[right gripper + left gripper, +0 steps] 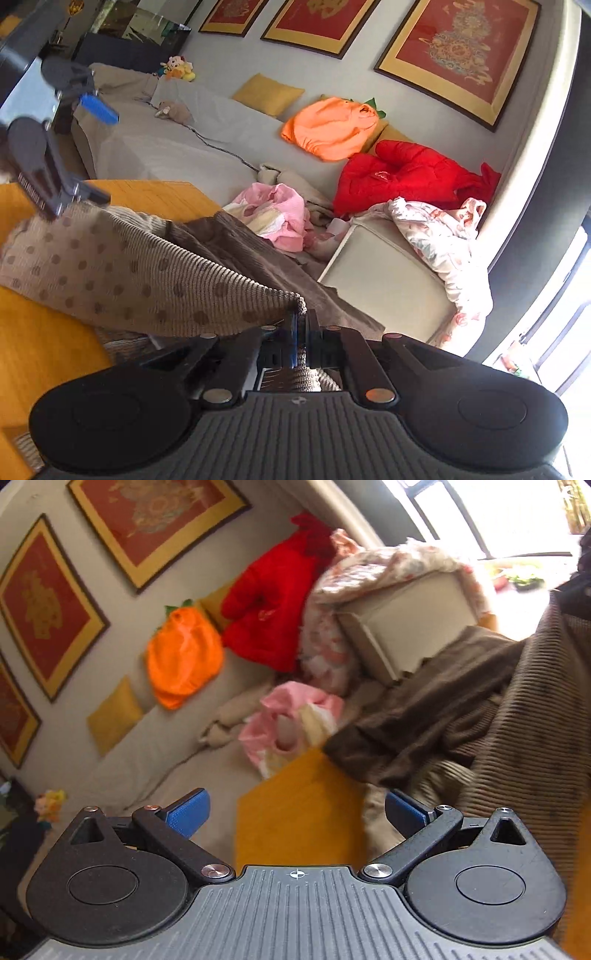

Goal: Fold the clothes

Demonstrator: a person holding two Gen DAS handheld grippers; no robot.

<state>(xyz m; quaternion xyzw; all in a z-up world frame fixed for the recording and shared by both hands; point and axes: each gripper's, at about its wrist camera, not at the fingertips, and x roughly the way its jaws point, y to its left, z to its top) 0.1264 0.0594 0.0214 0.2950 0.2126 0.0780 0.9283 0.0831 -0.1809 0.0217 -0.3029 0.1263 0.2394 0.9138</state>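
A brown ribbed knit garment with dots hangs lifted over a yellow table. My right gripper is shut on its corner edge. The garment also shows at the right of the left wrist view, draping down to the table. My left gripper is open and empty above the table, to the left of the garment. In the right wrist view the left gripper hovers at the far left with its blue pads apart, at the garment's far end.
A beige sofa behind the table holds a pink garment, a red jacket, an orange garment, a floral blanket and yellow cushions. Framed pictures hang above. A bright window is at the right.
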